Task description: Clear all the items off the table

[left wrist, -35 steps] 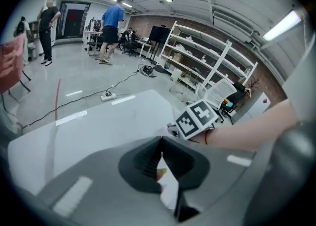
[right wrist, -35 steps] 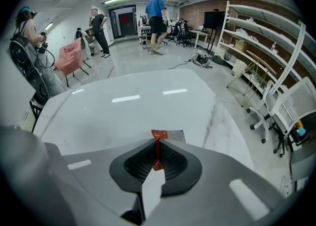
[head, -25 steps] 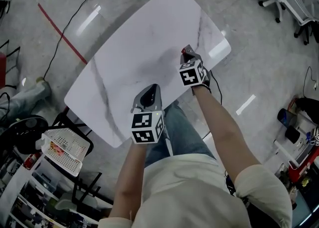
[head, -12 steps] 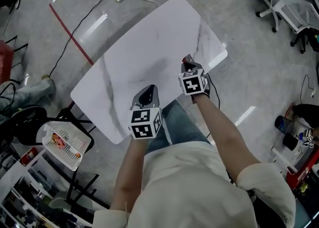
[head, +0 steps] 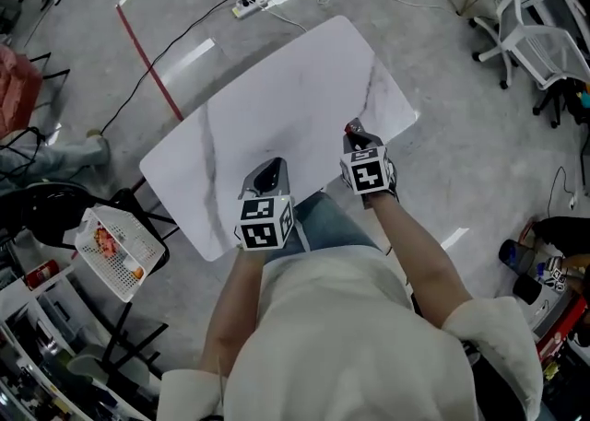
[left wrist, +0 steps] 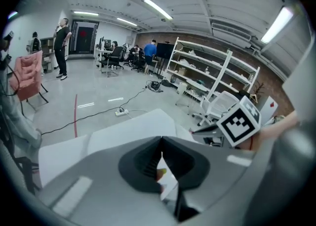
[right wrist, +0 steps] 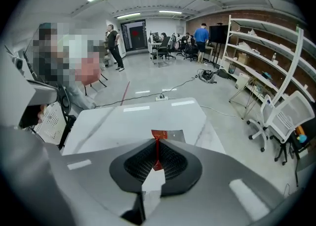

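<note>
The white marble table (head: 277,87) has nothing lying on it. My right gripper (head: 354,131) hangs over the table's near right edge, shut on a thin red packet (head: 351,123). In the right gripper view the red packet (right wrist: 161,135) sticks out flat past the tips of the right gripper (right wrist: 158,145), with a grey part beside the red. My left gripper (head: 276,167) hovers over the table's near edge. In the left gripper view the tips of the left gripper (left wrist: 161,140) meet, and I cannot make out any object between them.
A white basket (head: 103,263) holding small items stands on the floor at the table's left. A power strip (head: 247,6) with cables and a red tape line (head: 147,64) lie beyond the table. Office chairs (head: 539,41) stand at the far right, with shelving (right wrist: 269,57) and people in the distance.
Both grippers have risen off the table top and drawn back toward its near edge. The right one still pinches the red packet. Both stay shut.
</note>
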{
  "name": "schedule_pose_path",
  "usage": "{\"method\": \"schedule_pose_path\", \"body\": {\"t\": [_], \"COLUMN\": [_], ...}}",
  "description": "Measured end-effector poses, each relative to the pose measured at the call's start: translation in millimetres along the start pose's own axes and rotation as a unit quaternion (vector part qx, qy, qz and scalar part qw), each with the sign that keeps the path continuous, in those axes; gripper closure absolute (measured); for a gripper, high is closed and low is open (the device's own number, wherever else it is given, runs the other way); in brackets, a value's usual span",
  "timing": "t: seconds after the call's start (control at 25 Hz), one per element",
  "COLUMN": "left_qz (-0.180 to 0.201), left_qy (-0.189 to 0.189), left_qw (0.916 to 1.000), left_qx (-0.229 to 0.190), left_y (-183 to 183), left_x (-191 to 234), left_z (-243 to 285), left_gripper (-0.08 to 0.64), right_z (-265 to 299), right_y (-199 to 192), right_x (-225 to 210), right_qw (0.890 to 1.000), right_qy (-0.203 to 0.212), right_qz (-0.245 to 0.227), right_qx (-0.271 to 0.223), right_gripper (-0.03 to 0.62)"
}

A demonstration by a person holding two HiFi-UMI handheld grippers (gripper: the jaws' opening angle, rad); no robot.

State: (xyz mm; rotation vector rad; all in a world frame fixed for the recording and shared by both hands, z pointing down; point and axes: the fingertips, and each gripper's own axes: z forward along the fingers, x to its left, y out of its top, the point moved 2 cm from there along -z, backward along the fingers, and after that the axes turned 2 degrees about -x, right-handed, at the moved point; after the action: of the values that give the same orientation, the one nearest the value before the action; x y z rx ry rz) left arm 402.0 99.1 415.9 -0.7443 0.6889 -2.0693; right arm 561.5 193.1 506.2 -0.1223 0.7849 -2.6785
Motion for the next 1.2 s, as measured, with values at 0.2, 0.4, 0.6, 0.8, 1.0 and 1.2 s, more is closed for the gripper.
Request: {"method": "schedule_pose_path", "body": {"t": [0.2, 0.4, 0.6, 0.8, 1.0, 1.2], "left_qz": [0.004, -0.002, -0.016, -0.035, -0.052, -0.064], "left_qy": [0.005, 0.017, 0.035, 0.057, 0.08, 0.102], "left_qw": [0.9999, 0.9995, 0.9985, 0.9962, 0.9927, 0.9888], "left_qx": [-0.013, -0.026, -0.04, -0.056, -0.074, -0.088], "left_y": [-1, -1, -2, -5, -15, -27], "left_x": [-4, -5, 4, 24, 56, 94], "left_z": [-13, -25, -41, -67, -97, -135], "left_gripper": [0.552, 0.552, 0.552, 0.552, 0.552, 0.552], "right_z": [-26, -35, -42, -52, -55, -61], "right_y": [4, 5, 16, 33, 50, 62], "right_x": [8, 18, 43, 81, 128, 181], "right_qw": [1.0, 0.999, 0.996, 0.992, 0.986, 0.981], "right_qy": [0.01, 0.025, 0.048, 0.073, 0.095, 0.111], "right_qz": [0.0, -0.015, -0.066, -0.098, -0.124, -0.141], "right_qx": [-0.012, -0.018, -0.026, -0.042, -0.061, -0.074], "right_gripper": [0.578, 0.578, 0.578, 0.578, 0.578, 0.578]}}
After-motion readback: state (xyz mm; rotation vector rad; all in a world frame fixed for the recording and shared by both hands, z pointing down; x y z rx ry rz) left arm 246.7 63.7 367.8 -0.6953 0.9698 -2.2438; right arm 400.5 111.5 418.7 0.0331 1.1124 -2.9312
